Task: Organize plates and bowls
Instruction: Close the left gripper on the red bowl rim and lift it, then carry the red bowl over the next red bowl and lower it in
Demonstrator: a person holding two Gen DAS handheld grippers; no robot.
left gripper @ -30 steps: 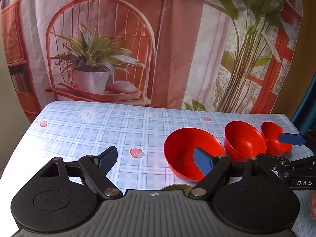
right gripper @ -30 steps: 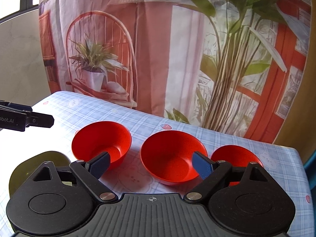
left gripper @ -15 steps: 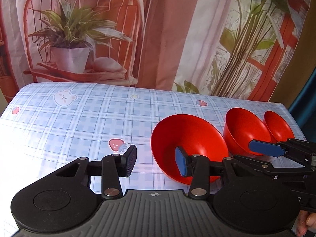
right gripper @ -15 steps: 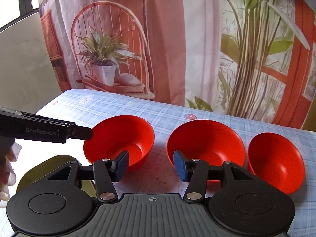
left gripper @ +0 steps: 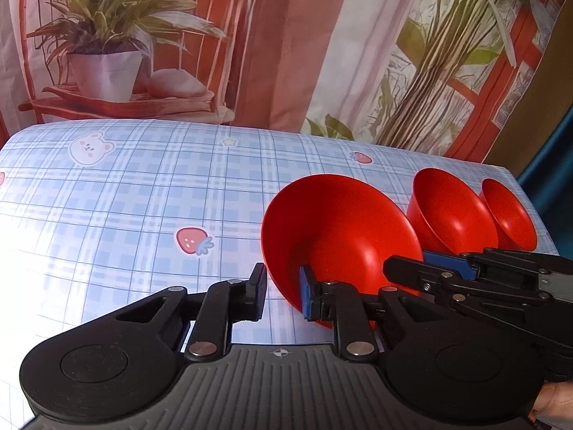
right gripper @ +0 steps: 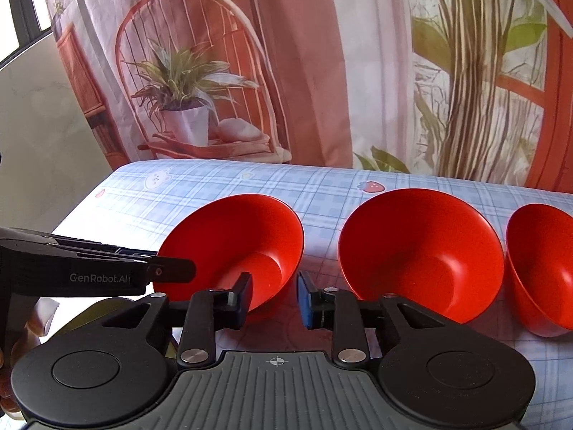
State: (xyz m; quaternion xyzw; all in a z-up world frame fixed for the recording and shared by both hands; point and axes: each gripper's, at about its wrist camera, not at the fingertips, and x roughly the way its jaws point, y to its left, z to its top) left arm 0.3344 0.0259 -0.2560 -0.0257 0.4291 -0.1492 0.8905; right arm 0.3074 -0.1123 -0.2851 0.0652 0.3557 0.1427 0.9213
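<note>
Three red bowls stand in a row on the checked tablecloth. The large left bowl (left gripper: 340, 229) (right gripper: 236, 243) is tilted. My left gripper (left gripper: 283, 292) straddles its near-left rim, one finger inside and one outside, jaws narrowed. My right gripper (right gripper: 274, 295) straddles its near-right rim the same way. I cannot tell whether either grips the rim. The middle bowl (right gripper: 422, 251) (left gripper: 447, 211) and the small right bowl (right gripper: 544, 268) (left gripper: 508, 215) stand untouched.
An olive-green plate (right gripper: 89, 313) lies at the near left, mostly hidden behind my right gripper. The tablecloth (left gripper: 143, 193) stretches left and back to a printed curtain (right gripper: 304, 53). The table's right edge lies just past the small bowl.
Both grippers moved in on the large left bowl and narrowed their jaws around opposite sides of its rim. The bowl now tilts more.
</note>
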